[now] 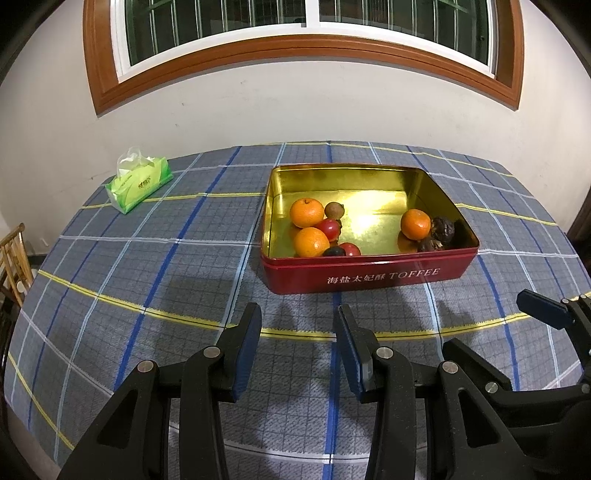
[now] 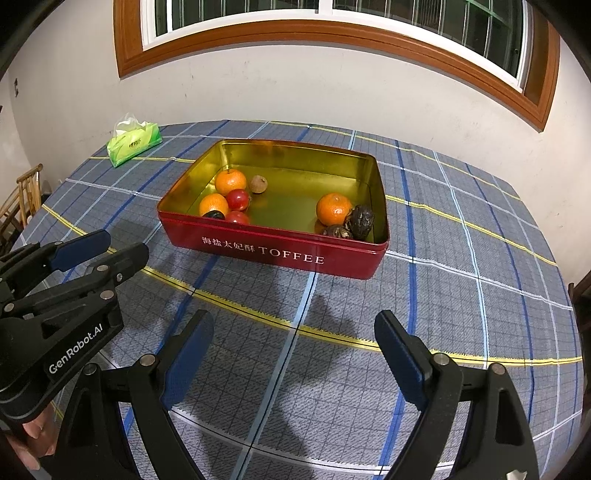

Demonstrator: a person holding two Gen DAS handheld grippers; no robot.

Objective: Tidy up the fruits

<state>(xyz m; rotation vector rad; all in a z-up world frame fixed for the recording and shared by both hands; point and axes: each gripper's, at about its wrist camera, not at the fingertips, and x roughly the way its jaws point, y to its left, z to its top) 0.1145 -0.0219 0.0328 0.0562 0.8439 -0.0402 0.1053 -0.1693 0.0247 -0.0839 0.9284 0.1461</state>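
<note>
A red toffee tin [image 1: 369,275] [image 2: 273,254] with a gold inside stands on the checked tablecloth. In it lie three oranges, one at the right [image 1: 415,223] [image 2: 333,209] and two at the left [image 1: 306,212] [image 2: 230,181], two small red fruits [image 1: 328,229] [image 2: 238,199], a brown longan-like fruit [image 1: 334,210] [image 2: 258,184] and some dark wrinkled fruits [image 1: 442,229] [image 2: 360,220]. My left gripper [image 1: 298,321] [image 2: 122,245] hovers open and empty in front of the tin. To its right, my right gripper [image 2: 295,328] is also open, wider, with nothing between its fingers [image 1: 543,308].
A green tissue pack [image 1: 139,184] [image 2: 133,143] lies at the table's far left corner. A wooden chair [image 1: 13,258] [image 2: 22,195] stands off the left edge. A white wall with a wood-framed window [image 1: 306,22] is behind the table. A hand [image 2: 35,439] shows at lower left.
</note>
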